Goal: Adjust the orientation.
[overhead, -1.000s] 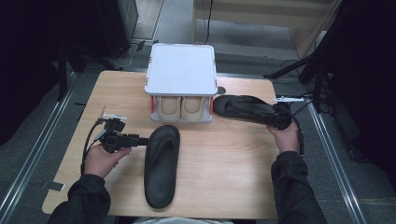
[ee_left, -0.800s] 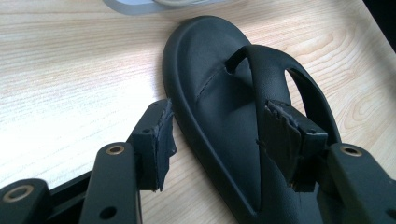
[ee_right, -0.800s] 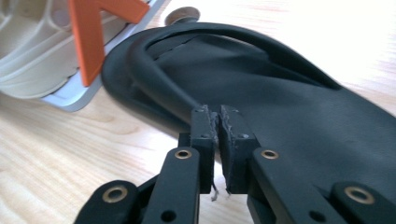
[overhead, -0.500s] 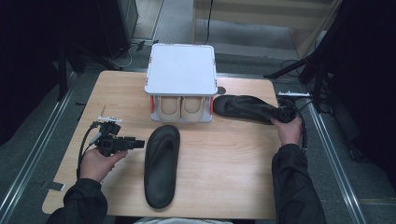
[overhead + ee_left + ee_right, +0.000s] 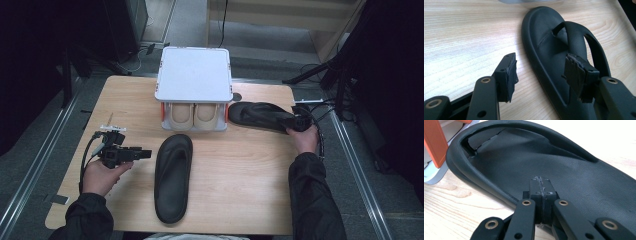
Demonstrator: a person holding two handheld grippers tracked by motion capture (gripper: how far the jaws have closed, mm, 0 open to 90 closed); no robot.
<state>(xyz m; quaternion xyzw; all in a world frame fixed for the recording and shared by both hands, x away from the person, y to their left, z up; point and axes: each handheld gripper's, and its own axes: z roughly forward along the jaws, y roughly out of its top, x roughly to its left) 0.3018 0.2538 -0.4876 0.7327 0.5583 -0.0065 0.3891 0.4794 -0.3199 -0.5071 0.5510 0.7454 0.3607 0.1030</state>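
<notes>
A: What lies around the two black sandals on the wooden table [image 5: 250, 200]?

B: A white rack [image 5: 194, 75] with orange side pieces stands at the far middle of the table, and a pair of beige shoes [image 5: 194, 115] sits under its flat top. The near sandal [image 5: 173, 176] lies lengthwise in the middle, just in front of the rack. The far sandal [image 5: 262, 115] lies crosswise at the right, its toe end right beside the rack's orange side.

A: And the grippers?

B: The left gripper [image 5: 145, 154], held in the person's left hand [image 5: 102, 175], points at the near sandal's side, close but apart from it. Its jaws stand wide with nothing between the pads. The right gripper [image 5: 295, 122] sits at the far sandal's heel end; its jaws have just been closing and now meet pad to pad. Whether any of the sandal's rim is pinched between them cannot be told.

A: What do the gripper views add?

B: The left gripper view shows the near sandal's [image 5: 564, 62] toe strap arching up, which the high view flattens. The right gripper view shows the closed pads over the far sandal's [image 5: 564, 170] footbed, with the rack's orange piece [image 5: 435, 142] touching its rim.
</notes>
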